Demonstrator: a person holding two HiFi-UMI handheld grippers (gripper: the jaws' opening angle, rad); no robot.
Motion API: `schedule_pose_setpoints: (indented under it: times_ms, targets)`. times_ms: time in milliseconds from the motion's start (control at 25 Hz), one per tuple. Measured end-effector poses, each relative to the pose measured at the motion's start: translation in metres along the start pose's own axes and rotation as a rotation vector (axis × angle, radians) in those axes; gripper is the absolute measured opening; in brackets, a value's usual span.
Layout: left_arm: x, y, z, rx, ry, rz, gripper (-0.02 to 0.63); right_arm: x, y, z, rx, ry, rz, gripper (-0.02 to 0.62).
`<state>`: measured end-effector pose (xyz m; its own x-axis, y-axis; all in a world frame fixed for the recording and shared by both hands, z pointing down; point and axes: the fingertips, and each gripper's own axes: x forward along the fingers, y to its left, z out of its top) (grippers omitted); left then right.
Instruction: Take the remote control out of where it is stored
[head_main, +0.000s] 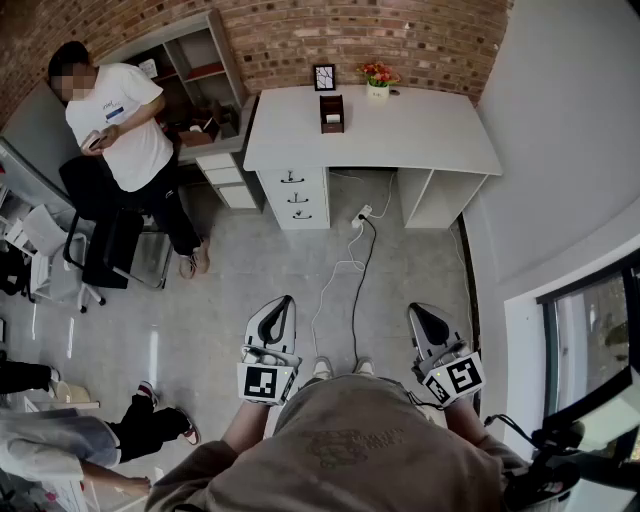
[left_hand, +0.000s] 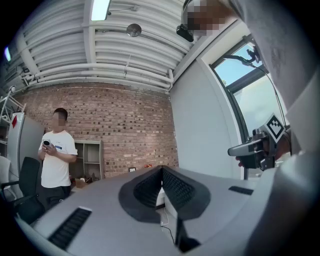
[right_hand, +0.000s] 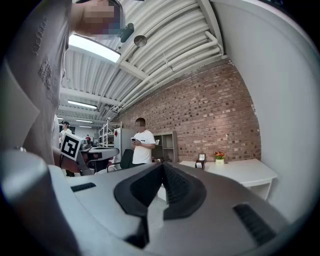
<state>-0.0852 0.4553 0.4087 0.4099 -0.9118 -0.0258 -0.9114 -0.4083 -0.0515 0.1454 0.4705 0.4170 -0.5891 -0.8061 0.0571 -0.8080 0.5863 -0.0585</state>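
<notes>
Rough matt red-brown brick wall (head_main: 400, 40) at the far end, smooth white matt desk (head_main: 420, 130) top, grey concrete floor (head_main: 260, 270) with a faint sheen, ribbed white metal ceiling (left_hand: 125, 55), matt grey plastic left gripper (left_hand: 161, 170) with ribbed black pads (left_hand: 177, 187), white cloth T-shirt (head_main: 125, 120)

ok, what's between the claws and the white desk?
Head view: just grey floor, crossed by a white cable and a black cable running to a power strip by the desk drawers.
</notes>
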Motion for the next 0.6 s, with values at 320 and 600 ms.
schedule_pose_setpoints:
  times_ms: [320,600]
  targets:
    - [0.000,0.001,-0.013,-0.013,0.026,0.000,0.012,0.002,0.004,-0.005,-0.022,0.001,0.021,0.012]
    - [0.003,0.002,-0.013,-0.012,0.030,0.002,0.012,0.006,-0.002,0.001,0.011,-0.027,0.019,0.012]
